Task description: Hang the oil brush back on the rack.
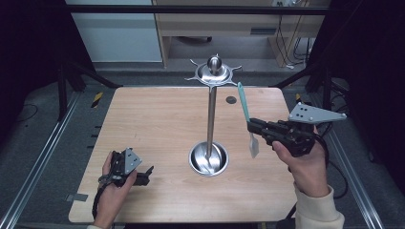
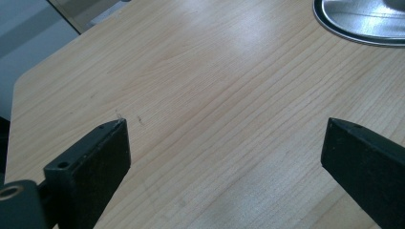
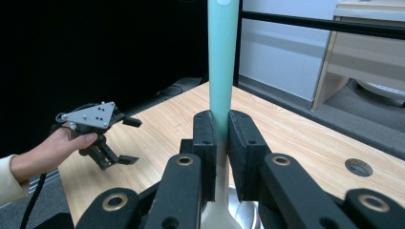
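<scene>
Two tongs work over the wooden desk [image 1: 157, 114]. From the high view, the right tongs [image 1: 252, 126] hold a teal-handled spatula [image 1: 247, 117] upright, right of the steel hanging rack [image 1: 211, 102] at centre; hanging it on a top hook looks next, needing a lift. The left tongs [image 1: 147, 172] rest near left.

Left gripper view: jaws wide apart, empty, the rack's base [image 2: 363, 21] beyond.

Right gripper view: jaws clamp the spatula's handle [image 3: 222, 57].

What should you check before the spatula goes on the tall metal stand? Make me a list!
1. Right claw shut tight on the spatula: ok.
2. Spatula upright, teal handle up: ok.
3. Stand straight in its round base: ok.
4. Hooks at the top free: ok, nothing hangs there.
5. Left claw open and away from the stand: ok.
6. Hole in the handle for a hook: cannot tell.
</scene>
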`<state>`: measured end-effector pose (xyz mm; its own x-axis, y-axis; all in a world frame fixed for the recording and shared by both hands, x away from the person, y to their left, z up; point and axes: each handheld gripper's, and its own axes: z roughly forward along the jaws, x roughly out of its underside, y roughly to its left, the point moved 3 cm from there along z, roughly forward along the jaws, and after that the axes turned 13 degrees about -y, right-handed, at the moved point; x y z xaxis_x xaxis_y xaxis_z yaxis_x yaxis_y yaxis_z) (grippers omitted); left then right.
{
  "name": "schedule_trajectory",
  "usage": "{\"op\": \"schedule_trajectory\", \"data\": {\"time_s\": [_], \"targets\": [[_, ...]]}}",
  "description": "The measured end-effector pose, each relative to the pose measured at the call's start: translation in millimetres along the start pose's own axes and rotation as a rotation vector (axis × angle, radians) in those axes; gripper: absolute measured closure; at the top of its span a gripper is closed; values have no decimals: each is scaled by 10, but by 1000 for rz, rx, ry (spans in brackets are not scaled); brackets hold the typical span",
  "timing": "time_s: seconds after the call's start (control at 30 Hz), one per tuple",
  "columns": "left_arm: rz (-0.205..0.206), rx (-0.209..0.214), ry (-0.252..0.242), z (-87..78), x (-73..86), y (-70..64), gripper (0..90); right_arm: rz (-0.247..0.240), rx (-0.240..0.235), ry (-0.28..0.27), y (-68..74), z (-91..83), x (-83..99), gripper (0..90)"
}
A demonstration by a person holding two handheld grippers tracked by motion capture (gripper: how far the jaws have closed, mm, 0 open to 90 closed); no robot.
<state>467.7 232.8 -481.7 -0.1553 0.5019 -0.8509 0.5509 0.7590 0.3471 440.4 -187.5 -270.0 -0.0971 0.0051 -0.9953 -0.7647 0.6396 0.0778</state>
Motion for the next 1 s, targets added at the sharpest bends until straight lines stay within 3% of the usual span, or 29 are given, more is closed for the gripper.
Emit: {"op": "schedule_trajectory", "data": {"time_s": [0.3, 0.53, 0.97, 1.0], "targets": [[2, 0, 1, 8, 1, -8, 24, 23, 10, -6, 9, 135, 58, 822], [2, 0, 1, 6, 2, -8, 24, 33, 54, -50, 60, 346, 151, 825], [4, 4, 2, 9, 1, -13, 24, 33, 70, -78, 73, 398, 184, 832], [3, 3, 2, 8, 2, -13, 24, 34, 64, -79, 75, 400, 184, 900]]}}
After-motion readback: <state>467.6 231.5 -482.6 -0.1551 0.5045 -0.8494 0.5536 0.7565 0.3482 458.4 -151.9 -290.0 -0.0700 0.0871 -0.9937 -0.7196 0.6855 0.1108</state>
